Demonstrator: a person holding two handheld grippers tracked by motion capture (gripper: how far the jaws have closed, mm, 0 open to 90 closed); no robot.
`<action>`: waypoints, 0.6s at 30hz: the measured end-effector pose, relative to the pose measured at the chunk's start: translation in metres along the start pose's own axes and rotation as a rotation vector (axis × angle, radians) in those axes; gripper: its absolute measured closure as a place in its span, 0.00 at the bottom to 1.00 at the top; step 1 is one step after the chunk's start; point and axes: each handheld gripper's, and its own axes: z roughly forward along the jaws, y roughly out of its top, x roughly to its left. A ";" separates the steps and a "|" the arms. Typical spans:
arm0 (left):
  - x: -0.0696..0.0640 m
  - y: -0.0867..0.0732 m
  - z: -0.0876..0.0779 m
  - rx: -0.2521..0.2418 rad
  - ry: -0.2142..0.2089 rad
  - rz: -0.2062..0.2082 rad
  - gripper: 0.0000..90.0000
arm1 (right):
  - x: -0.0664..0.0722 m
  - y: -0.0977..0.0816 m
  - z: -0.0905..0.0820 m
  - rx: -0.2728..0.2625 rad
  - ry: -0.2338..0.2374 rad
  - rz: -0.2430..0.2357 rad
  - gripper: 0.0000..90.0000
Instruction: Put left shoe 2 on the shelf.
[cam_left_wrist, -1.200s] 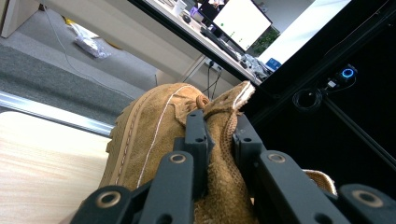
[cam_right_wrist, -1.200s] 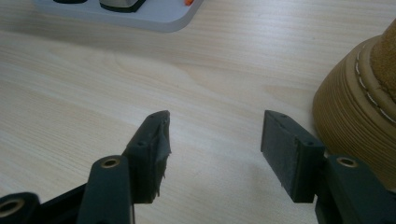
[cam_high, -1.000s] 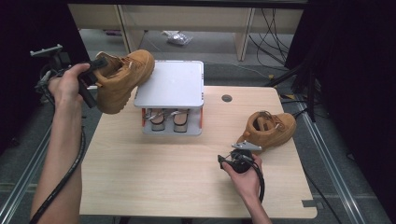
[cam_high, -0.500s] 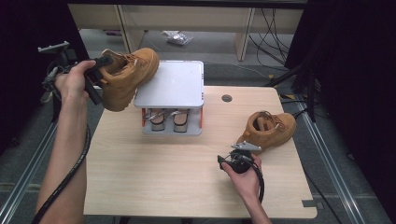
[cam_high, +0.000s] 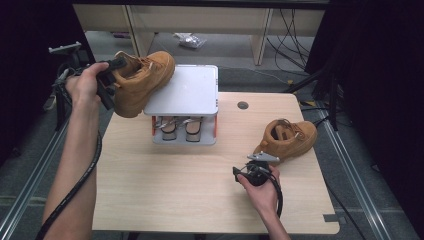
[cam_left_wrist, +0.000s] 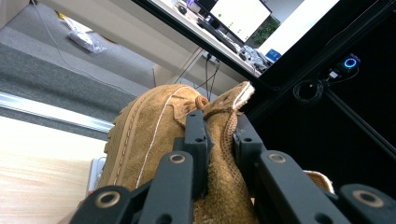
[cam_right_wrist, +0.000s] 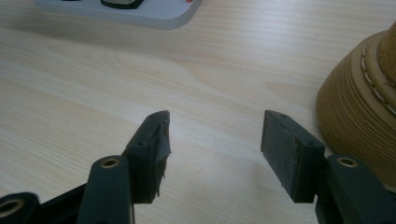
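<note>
Above the rack's (cam_high: 186, 93) left edge, left gripper (cam_high: 111, 80) fingers clamp one boot (cam_high: 142, 80), unplaced; right gripper (cam_high: 252, 172) fingers gape beside the second boot (cam_high: 287, 138) on the counter (cam_high: 175, 185).

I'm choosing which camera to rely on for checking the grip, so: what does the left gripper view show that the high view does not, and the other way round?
The left gripper view alone shows, close up, the left gripper with both pads pressed on the collar of the held boot, plus a lit monitor behind. The high view alone shows the second boot on the table, the right gripper open near it, and the small shoe rack with a pair underneath. Both show the held boot raised beside the rack and the left gripper clamped on it.
</note>
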 end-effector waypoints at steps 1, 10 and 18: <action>-0.001 0.000 0.001 -0.001 -0.003 -0.012 0.89 | -0.001 0.000 0.000 -0.001 -0.005 -0.010 0.48; -0.006 0.000 0.010 0.004 0.012 0.003 0.89 | -0.002 0.000 0.002 -0.004 -0.006 -0.015 0.48; -0.013 0.000 0.019 0.015 0.002 0.007 0.89 | -0.004 0.001 0.001 -0.009 -0.002 -0.016 0.48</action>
